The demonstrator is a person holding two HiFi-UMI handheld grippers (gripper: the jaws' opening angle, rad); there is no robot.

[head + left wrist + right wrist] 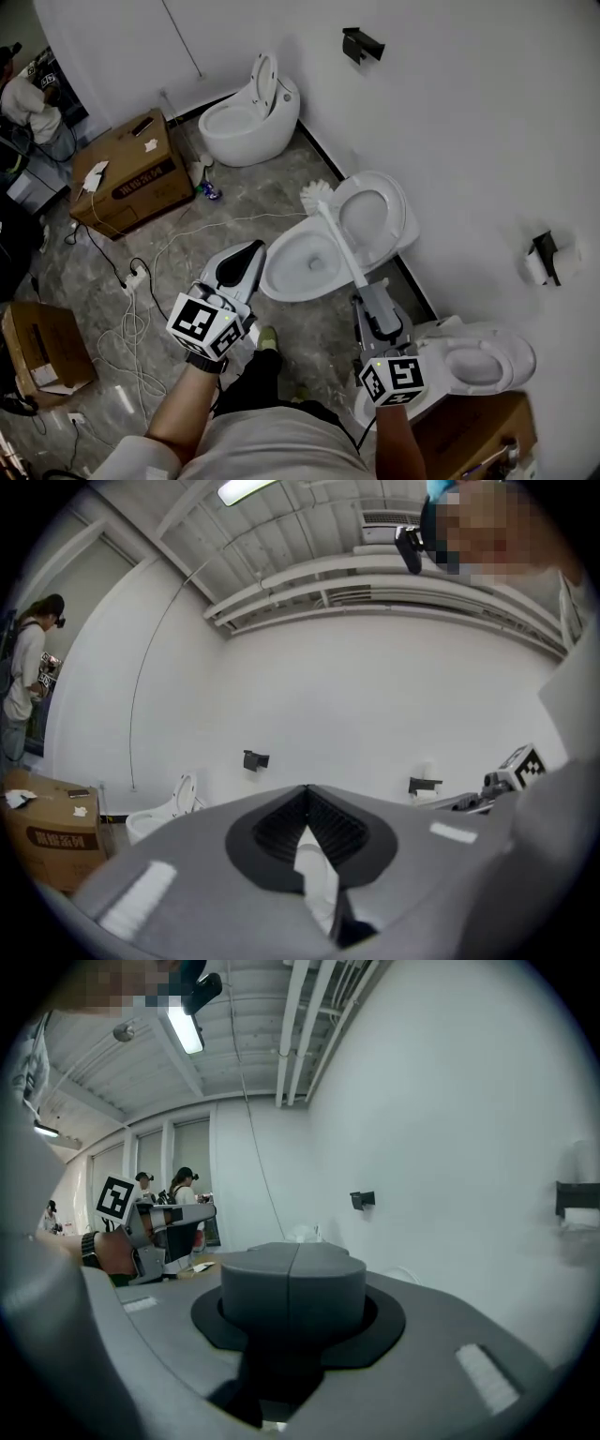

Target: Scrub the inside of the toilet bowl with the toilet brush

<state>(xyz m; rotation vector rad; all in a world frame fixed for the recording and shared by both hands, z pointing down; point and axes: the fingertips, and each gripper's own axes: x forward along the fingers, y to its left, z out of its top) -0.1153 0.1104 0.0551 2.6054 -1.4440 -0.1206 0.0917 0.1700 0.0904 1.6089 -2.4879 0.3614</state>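
Altogether three toilets [246, 122] [302, 267] [476, 364], one toilet brush [338, 244]

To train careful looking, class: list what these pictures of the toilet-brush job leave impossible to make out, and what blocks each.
Right gripper view: the toilet brush's handle is hidden behind the shut tongs of the right gripper.
Head view: whether the bristles touch the middle toilet or hover above it.
Head view: blue thing on the floor, too small to name.
Left gripper view: the left gripper's tongs cover most of the white thing behind.
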